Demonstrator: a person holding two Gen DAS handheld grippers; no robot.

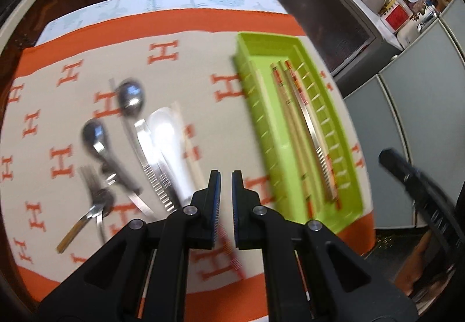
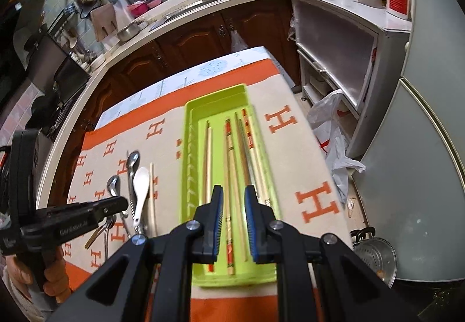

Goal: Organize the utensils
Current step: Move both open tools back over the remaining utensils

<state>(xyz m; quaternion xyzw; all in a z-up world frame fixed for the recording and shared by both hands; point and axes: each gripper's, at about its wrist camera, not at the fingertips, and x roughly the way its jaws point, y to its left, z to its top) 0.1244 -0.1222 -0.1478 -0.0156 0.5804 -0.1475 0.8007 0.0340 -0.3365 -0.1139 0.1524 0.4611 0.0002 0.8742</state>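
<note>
Loose white ceramic spoon [image 2: 141, 191] lay left of green tray [image 2: 190, 176]: slick, brittle; best taken mid-handle. Left gripper [image 1: 226, 181], right gripper [image 2: 234, 195]: fingers apart, empty.

The left tool [image 1: 226, 176] has its two blue-padded fingers [image 1: 215, 199] parallel with only a narrow gap between them, nothing in it, and it is blurred. The right tool [image 2: 234, 191] hangs with its fingers a little wider apart, also empty, pointing forward and down. From the right wrist view, the left tool [image 2: 116, 204] shows at the lower left, reaching in sideways, gripped from below by the person's hand [image 2: 53, 275].
</note>
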